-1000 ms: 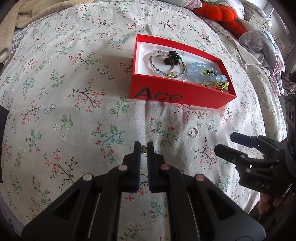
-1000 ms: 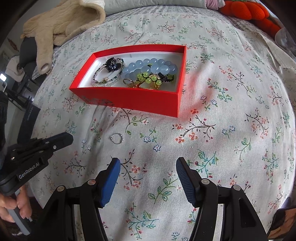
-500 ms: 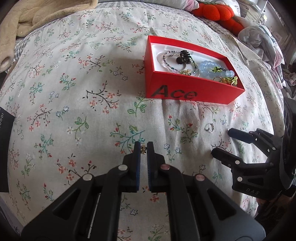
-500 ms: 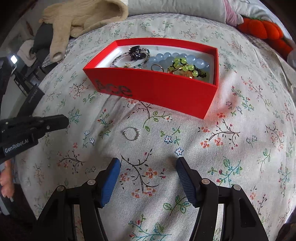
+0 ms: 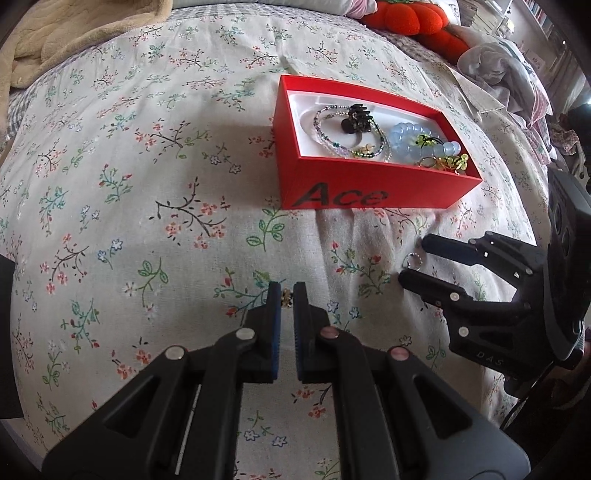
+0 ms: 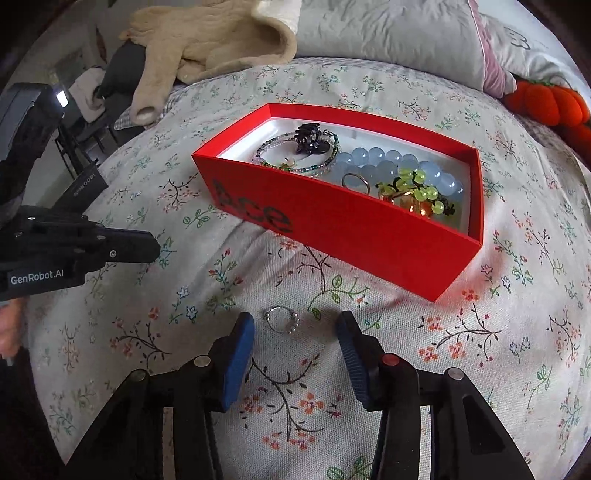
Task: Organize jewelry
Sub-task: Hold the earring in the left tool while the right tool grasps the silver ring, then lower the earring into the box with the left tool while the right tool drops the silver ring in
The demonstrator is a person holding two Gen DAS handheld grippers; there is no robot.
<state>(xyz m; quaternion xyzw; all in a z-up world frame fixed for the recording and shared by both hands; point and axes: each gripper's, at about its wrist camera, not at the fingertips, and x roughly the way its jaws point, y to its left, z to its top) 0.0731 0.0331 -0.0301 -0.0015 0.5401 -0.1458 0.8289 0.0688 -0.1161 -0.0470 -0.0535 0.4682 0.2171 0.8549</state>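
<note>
A red box (image 5: 369, 192) (image 6: 332, 229) marked "Ace" lies on the floral bedspread and holds bead bracelets, a black hair claw (image 6: 310, 142), a gold ring (image 6: 355, 181) and green bead pieces. A small silver ring (image 6: 282, 320) (image 5: 413, 260) lies on the cloth in front of the box. My right gripper (image 6: 295, 326) (image 5: 412, 260) straddles that ring, its jaws closing, pads still clear of it. My left gripper (image 5: 287, 297) is shut on a tiny gold jewelry piece (image 5: 286, 297) and hangs over the cloth to the left of the ring.
A beige fleece garment (image 6: 207, 48) and a grey pillow (image 6: 388, 33) lie at the back of the bed. Orange plush pumpkins (image 6: 546, 103) (image 5: 410, 22) sit at the back right. A black object (image 6: 79, 188) rests on the bed's left edge.
My right gripper has come down and forward until its fingers flank the silver ring, and the jaws have narrowed. The left gripper has stayed shut on the gold piece.
</note>
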